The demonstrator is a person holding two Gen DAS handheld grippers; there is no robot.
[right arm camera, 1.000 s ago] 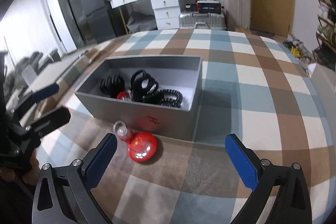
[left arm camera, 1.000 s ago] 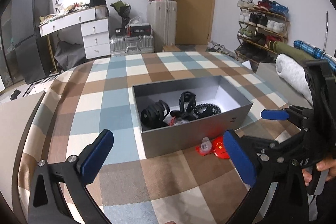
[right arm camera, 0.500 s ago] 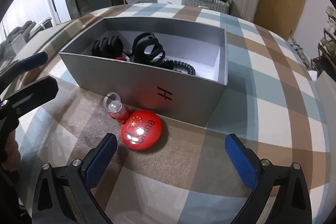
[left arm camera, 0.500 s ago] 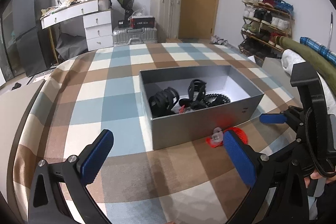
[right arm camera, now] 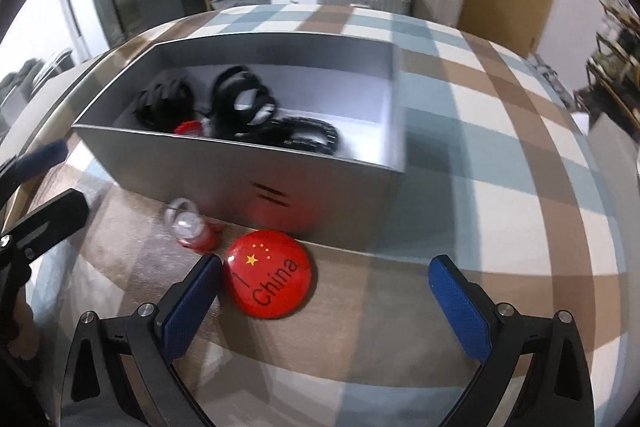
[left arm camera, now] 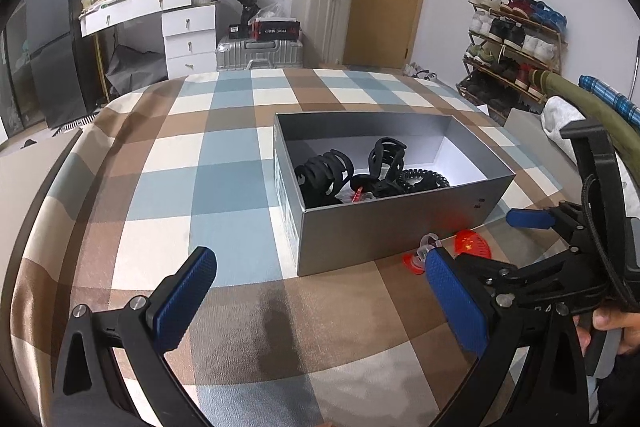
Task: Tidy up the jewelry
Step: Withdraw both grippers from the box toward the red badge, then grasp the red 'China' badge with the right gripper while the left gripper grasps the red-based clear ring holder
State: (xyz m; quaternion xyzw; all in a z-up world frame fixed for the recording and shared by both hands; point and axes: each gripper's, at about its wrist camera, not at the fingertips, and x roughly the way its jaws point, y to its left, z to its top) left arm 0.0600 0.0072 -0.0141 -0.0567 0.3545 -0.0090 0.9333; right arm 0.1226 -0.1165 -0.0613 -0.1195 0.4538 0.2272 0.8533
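A grey open box (right arm camera: pixel 320 183) (left arm camera: pixel 392 227) sits on the checked cloth and holds black hair claws (right arm camera: pixel 244 99) (left arm camera: pixel 326 173), a coiled black hair tie (right arm camera: pixel 308 135) and a small red item. A round red "China" badge (right arm camera: pixel 270 275) (left arm camera: pixel 472 243) lies in front of the box. A small red piece with a clear top (right arm camera: pixel 192 229) (left arm camera: pixel 420 257) lies beside it. My right gripper (right arm camera: pixel 324 299) is open, with the badge between its fingers by the left pad. My left gripper (left arm camera: pixel 320 299) is open and empty, in front of the box's near corner.
The checked cloth covers a round-edged table (left arm camera: pixel 160 167). My right gripper shows in the left wrist view (left arm camera: pixel 560 259) at the right. Behind stand a white desk with drawers (left arm camera: pixel 176 23), suitcases (left arm camera: pixel 320 19), a door and a shoe rack (left arm camera: pixel 512 43).
My right gripper has moved forward and down toward the red badge, which now sits between its fingers. My left gripper has drifted slightly closer to the box.
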